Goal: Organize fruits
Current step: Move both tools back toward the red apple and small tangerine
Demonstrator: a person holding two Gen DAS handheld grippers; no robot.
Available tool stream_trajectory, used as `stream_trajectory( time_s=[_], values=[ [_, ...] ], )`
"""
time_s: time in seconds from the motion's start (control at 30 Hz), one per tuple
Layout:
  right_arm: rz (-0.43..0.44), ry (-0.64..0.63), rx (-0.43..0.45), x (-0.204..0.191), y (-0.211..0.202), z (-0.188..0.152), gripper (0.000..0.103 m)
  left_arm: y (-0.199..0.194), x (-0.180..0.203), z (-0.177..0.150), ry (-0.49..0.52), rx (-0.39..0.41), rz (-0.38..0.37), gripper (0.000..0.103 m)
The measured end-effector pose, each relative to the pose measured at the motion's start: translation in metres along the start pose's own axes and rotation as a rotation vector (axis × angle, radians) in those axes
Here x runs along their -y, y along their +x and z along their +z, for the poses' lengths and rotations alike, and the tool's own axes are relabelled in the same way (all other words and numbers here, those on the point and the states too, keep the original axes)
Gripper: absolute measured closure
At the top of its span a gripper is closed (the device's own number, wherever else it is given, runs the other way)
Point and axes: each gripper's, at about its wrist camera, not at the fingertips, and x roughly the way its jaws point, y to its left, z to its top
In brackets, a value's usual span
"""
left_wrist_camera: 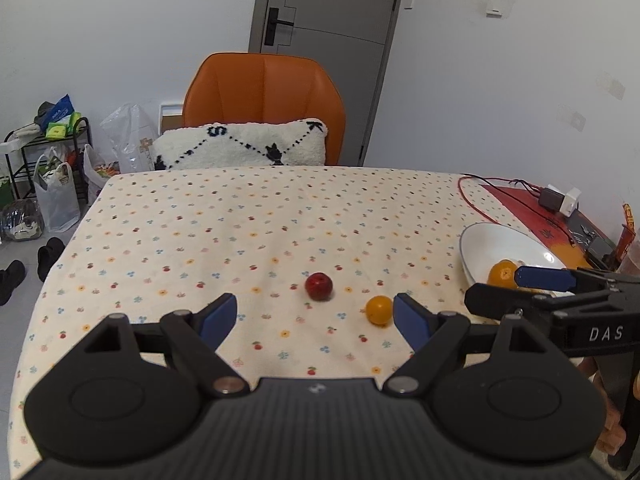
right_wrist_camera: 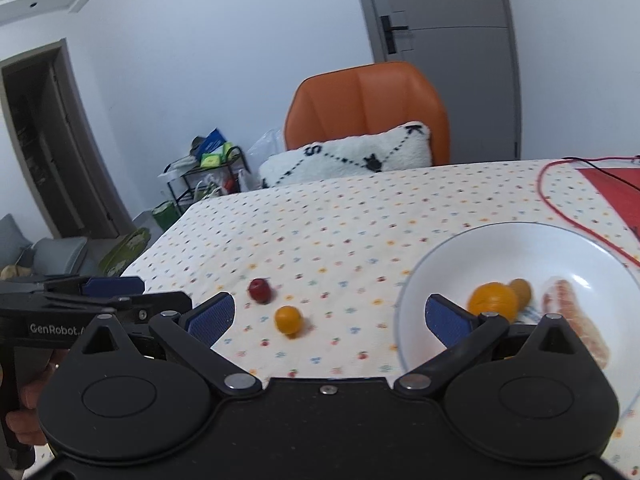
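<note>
The worktop (left_wrist_camera: 240, 220) wears a cream cloth sprinkled with tiny printed fruits and flowers, and it fills most of both views. Behind its far edge stands an orange chair (left_wrist_camera: 264, 92) with a white fleecy cushion (left_wrist_camera: 240, 146) propped against it; a grey door (left_wrist_camera: 332, 20) lies beyond.

On the right part of the worktop sits a white bowl (right_wrist_camera: 500, 252). Inside it lie a large orange (right_wrist_camera: 493, 302), a smaller brownish-yellow fruit (right_wrist_camera: 521, 290) just behind it and touching it, and a pale, reddish-streaked piece (right_wrist_camera: 576, 320) to their right, too blurred to name. A red cable (right_wrist_camera: 560, 208) curves across the cloth just beyond the bowl.

The left tool (left_wrist_camera: 315, 320) hangs low over the near middle of the worktop with its blue-padded fingers spread wide and nothing between them. The right tool (right_wrist_camera: 328, 316) is also spread wide and holds nothing; its right finger reaches over the bowl's near rim, its left finger is over bare cloth.

Two fruits remain outside the bowl, on the cloth to its left: a small yellow-orange fruit (left_wrist_camera: 379, 310) just beside the left tool's right finger, and a small dark red fruit (left_wrist_camera: 319, 286) near it, farther back and to the left, the two apart.
</note>
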Motion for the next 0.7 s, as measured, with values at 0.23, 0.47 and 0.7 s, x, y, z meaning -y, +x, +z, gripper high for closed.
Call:
stream_trajectory(
  time_s=[0.23, 0.47, 0.7],
  values=[
    [0.003, -0.022, -0.014, -0.009, 0.007, -0.001, 0.000, 0.002, -0.011, 0.003, -0.016, 0.021, 0.000, 0.019],
    [0.010, -0.065, -0.023, -0.019, 0.015, 0.000, 0.001, 0.011, -0.020, 0.006, -0.025, 0.033, -0.014, 0.020],
    [0.034, -0.090, -0.051, -0.026, 0.032, 0.002, 0.011, 0.026, -0.029, 0.011, -0.044, 0.037, -0.024, 0.024]
  ],
)
